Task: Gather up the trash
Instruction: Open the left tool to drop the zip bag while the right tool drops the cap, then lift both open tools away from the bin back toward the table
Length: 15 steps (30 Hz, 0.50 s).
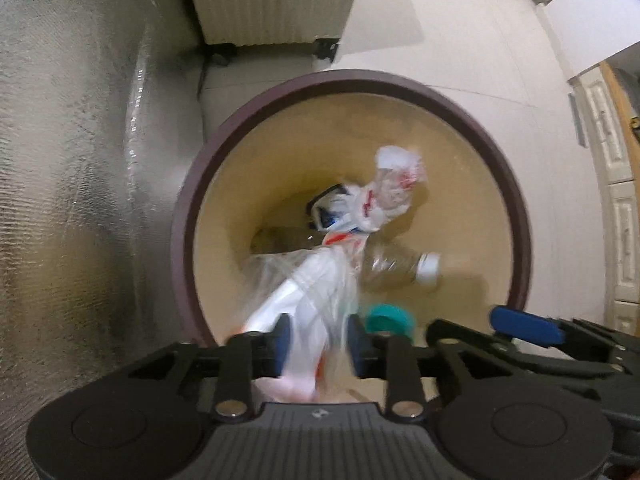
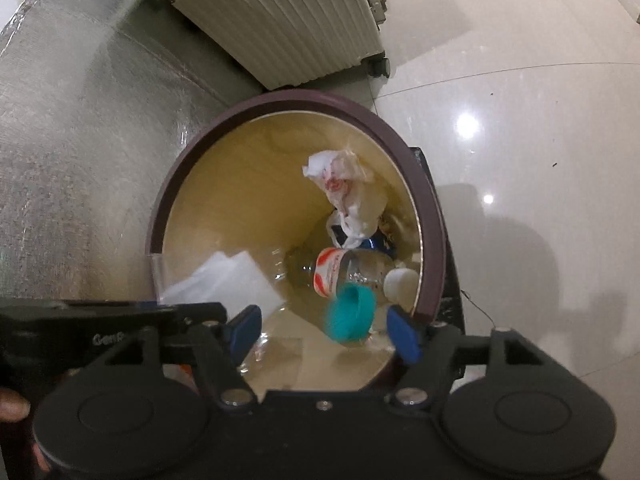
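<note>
Looking down past my left hand-held gripper [image 1: 319, 334], I see its blue-padded fingers [image 1: 283, 332] on either side of a blurred white and clear plastic bag [image 1: 308, 292], with part of the bag lying between them; I cannot tell whether they pinch it. Straight ahead and below sits the round bin with a dark maroon rim and tan inside [image 1: 516, 200], on the pale tiled floor [image 2: 520, 100]. My right hand-held gripper [image 2: 324, 326] is spread wide, gripping nothing; a teal plastic cap [image 2: 350, 312], smeared by motion, shows between its fingers, above the bin's mouth. Deeper in the bin, ahead of both grippers, lie a clear plastic bottle with a red and white label [image 2: 340, 272] and white cap, and a crumpled white wrapper with red print [image 2: 340, 176]. Beyond the bin stands a ribbed cream suitcase [image 2: 288, 20]; a silvery foil sheet [image 1: 80, 160] lies to the left
</note>
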Available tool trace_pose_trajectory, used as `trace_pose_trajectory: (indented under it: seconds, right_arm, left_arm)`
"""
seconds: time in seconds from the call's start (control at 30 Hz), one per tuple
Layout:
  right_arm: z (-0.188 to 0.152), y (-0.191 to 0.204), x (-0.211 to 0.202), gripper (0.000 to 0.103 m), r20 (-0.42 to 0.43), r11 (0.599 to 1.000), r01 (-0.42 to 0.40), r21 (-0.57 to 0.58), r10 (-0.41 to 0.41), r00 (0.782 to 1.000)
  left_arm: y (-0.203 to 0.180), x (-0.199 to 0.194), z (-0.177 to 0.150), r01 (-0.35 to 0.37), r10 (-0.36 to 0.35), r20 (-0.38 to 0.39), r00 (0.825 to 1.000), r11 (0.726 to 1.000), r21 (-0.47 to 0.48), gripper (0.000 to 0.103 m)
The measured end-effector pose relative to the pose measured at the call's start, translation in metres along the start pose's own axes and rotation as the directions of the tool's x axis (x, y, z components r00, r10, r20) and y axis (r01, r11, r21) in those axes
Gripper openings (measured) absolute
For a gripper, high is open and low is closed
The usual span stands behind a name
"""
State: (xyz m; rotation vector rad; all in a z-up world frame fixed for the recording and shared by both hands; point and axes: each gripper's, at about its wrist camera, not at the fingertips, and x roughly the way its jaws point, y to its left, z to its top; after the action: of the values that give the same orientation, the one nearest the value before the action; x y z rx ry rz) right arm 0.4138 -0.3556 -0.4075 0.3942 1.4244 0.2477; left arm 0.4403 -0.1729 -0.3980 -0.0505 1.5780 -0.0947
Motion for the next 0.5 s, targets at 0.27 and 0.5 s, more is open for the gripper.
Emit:
trace_pose_trajectory:
  seconds: [0.27,0.5]
  right_arm:
    - [-0.005,0.006,-0.017,0.069,0.006,1.0,-0.013,-0.023,0.013,1.0]
    - [-0.006,0.004,-0.034,0.07,0.018,1.0,0.01,-0.024,-0.009,1.0]
  left_arm:
    - [0.001,-0.013,-0.006,-0.019,0.019,0.003,1.0,1.0,0.015,0.056]
    - [0.001,-0.027,-0.011,-0.021,0.021,0.013,1.0,1.0,-0.003,0.062]
